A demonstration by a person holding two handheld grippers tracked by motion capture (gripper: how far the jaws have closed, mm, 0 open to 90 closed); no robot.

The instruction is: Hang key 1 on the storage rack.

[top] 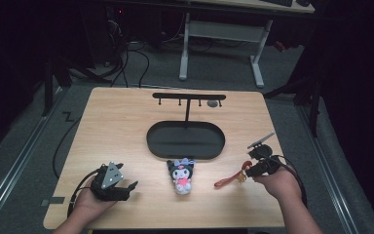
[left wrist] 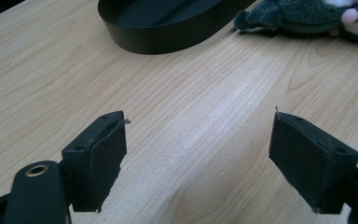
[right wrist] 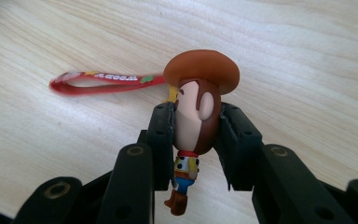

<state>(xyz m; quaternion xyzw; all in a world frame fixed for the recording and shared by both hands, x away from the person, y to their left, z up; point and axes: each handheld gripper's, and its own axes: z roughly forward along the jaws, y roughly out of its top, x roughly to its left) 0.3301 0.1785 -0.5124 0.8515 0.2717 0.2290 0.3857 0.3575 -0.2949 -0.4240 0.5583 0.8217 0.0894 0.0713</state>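
My left claw [top: 129, 187]: jaws spread wide over bare table [top: 117, 126], gripping nothing.
Plush toy [top: 180, 174]: lying just in front of the black oval tray [top: 185, 141], between my two hands.
Red strap [top: 226, 182]: trailing on the wood, tied to the cowboy figure [right wrist: 196, 116].
My right claw [right wrist: 196, 144]: clamped on the figure's head.

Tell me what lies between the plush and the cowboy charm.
Bare tabletop, plus the cowboy charm's own red strap, in the high view; plush stays apart.
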